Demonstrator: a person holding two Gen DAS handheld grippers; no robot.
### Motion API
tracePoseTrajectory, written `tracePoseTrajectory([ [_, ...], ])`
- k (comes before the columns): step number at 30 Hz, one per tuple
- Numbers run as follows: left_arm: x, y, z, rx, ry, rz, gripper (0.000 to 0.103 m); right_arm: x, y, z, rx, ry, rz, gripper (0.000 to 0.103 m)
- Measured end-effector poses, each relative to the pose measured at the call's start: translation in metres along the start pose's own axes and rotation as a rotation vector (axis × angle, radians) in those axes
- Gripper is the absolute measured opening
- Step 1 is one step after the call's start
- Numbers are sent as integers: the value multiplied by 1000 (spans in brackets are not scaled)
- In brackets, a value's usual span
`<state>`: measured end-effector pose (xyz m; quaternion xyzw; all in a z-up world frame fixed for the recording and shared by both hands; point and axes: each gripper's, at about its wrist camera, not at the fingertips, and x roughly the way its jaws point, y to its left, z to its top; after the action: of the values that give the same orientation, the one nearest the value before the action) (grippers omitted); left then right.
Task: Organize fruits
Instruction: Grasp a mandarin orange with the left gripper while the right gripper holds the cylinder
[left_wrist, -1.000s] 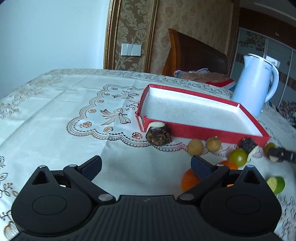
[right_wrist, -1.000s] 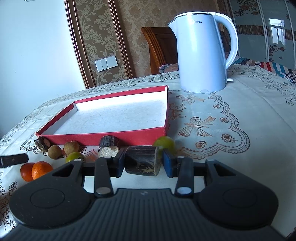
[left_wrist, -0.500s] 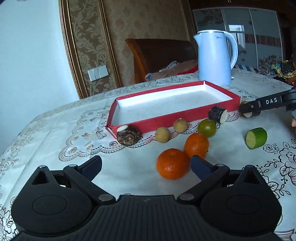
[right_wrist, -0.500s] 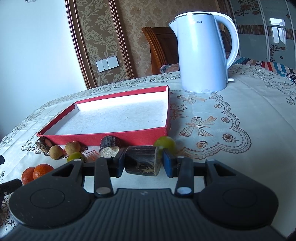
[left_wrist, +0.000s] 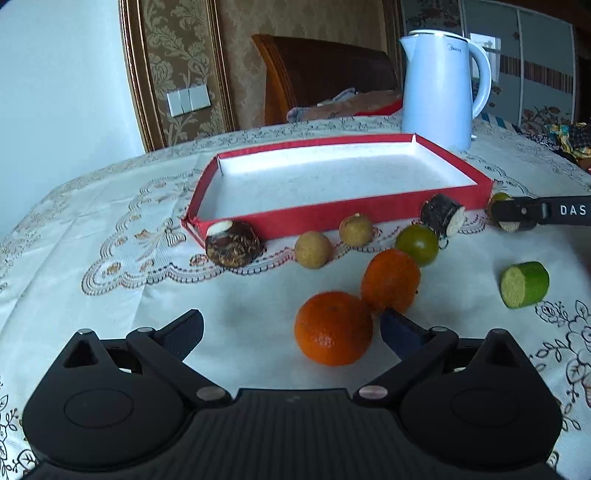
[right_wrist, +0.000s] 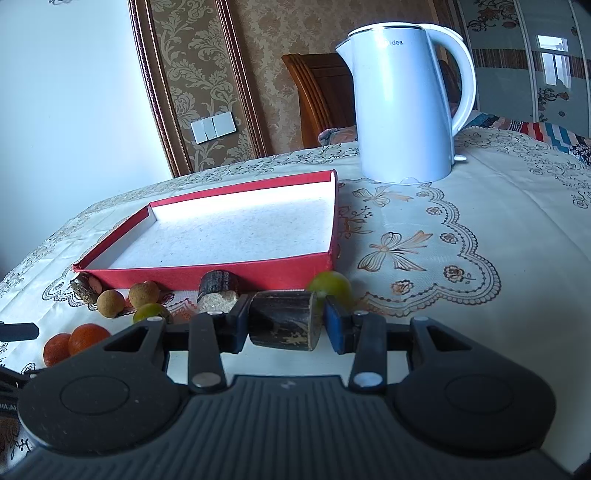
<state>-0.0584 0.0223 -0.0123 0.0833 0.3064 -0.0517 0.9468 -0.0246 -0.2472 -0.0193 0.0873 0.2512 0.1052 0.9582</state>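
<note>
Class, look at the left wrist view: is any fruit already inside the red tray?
No. The red tray shows only its bare white floor; the fruit lies outside on the cloth.

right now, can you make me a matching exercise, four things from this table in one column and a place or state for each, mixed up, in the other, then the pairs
Things:
1. dark cane piece
2. red tray
3. white kettle
4. nearest orange

Places or states:
A. behind the tray's far corner
B. between the open fingers of the left tool
C. clamped in the right tool
D. nothing in it

Pairs: 1-C, 2-D, 3-A, 4-B
</note>
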Motion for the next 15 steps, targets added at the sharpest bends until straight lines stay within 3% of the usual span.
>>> tracePoseTrajectory([
  [1,2,-3,-1,19,0,19,102,0,0,0,-1,0,0,39],
  [6,1,-1,-2,13,13,-48,67,0,0,0,-1,1,0,39],
  [15,1,-11,-1,13,10,-55,52,0,0,0,-5,2,-2,39],
])
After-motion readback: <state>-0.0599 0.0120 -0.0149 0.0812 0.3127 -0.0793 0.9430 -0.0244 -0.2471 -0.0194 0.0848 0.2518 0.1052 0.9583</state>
